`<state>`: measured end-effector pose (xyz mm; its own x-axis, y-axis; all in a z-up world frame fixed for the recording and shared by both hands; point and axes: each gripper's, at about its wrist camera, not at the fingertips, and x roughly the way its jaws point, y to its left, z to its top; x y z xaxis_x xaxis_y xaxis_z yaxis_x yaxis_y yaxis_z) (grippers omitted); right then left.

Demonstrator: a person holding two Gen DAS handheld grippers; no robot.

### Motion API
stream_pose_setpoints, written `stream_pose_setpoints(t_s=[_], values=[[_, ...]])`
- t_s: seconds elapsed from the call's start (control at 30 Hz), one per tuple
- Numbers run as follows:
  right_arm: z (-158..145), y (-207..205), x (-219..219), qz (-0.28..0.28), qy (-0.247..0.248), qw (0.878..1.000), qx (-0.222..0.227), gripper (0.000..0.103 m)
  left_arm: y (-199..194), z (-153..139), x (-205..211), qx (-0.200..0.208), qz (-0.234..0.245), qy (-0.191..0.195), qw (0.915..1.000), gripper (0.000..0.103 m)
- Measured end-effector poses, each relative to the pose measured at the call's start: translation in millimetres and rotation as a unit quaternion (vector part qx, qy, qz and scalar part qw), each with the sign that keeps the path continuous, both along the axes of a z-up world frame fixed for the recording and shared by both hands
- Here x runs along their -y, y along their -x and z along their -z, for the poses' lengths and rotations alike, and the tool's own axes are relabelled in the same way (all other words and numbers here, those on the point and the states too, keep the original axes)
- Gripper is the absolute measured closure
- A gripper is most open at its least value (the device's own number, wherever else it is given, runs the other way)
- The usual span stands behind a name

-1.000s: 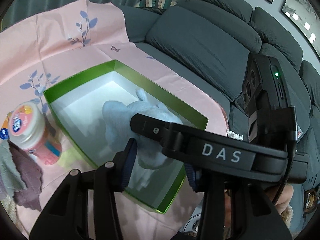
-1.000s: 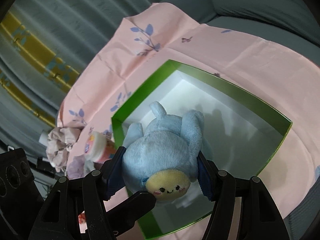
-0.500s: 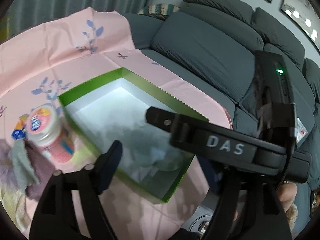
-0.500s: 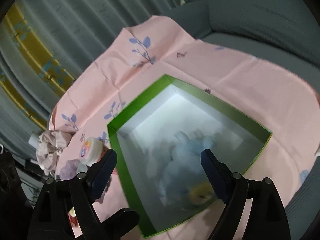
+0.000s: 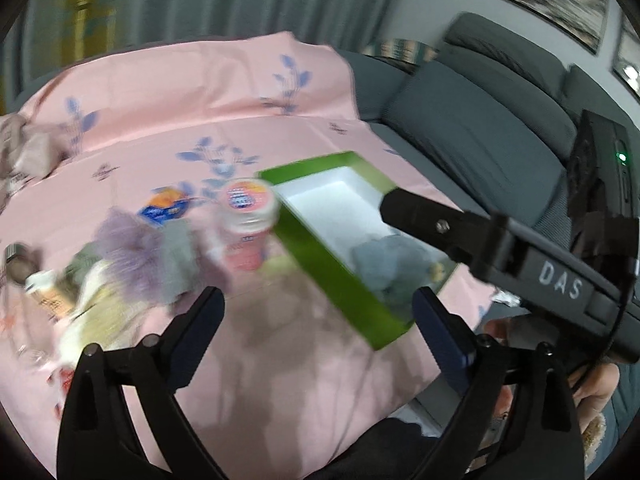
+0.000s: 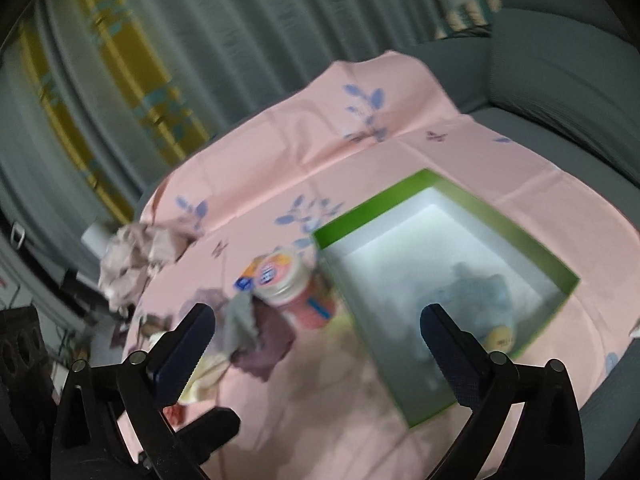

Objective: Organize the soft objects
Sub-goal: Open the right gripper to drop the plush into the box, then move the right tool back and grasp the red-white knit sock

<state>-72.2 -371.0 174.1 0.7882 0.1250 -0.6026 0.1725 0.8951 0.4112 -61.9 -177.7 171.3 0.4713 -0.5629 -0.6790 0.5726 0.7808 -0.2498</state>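
Note:
A light blue plush toy [image 5: 390, 266] with a yellow face lies inside the green box [image 5: 320, 258]; it also shows in the right wrist view [image 6: 474, 300] inside the box [image 6: 360, 216]. My left gripper [image 5: 318, 322] is open and empty above the pink cloth, near the box's near corner. My right gripper [image 6: 318, 346] is open and empty, pulled back from the box. A pile of soft cloths, purple and grey [image 5: 140, 256], lies left of the box; it also shows in the right wrist view [image 6: 252, 328]. The frames are blurred by motion.
A pink jar with a white lid [image 5: 248, 226] stands against the box's left wall. A crumpled beige cloth [image 6: 136, 256] lies at the far left edge of the pink tablecloth [image 5: 200, 92]. A grey sofa [image 5: 480, 128] lies behind. The right gripper's body [image 5: 560, 276] crosses the left view.
My right gripper opened and let the blue plush drop into the green box, then pulled back. Both grippers have swung left, bringing the cloth pile and jar into view.

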Motion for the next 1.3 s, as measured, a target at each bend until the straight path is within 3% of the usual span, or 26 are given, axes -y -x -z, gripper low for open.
stream_pose_setpoints(t_s=[0.27,0.57,1.0,1.2,1.3], values=[[-4,-13,-75,-0.069,0.033,0.997,-0.008,0.0,2,0,-78,0.001,-0.089,-0.006,0.9961,0.002],[6,-27,-142,-0.143,0.02,0.989,-0.031,0.0,-3,18,-165,-0.029,-0.192,-0.003,0.981,0.002],[40,-50,-210,-0.222,-0.017,0.971,-0.087,0.0,-9,62,-229,-0.086,-0.263,0.013,0.961,0.003],[72,-61,-235,-0.256,-0.042,0.956,-0.134,0.016,-16,90,-240,-0.124,-0.261,0.027,0.957,0.013],[87,-65,-249,-0.272,-0.048,0.948,-0.156,0.032,-18,102,-243,-0.137,-0.257,0.035,0.9559,0.023]])
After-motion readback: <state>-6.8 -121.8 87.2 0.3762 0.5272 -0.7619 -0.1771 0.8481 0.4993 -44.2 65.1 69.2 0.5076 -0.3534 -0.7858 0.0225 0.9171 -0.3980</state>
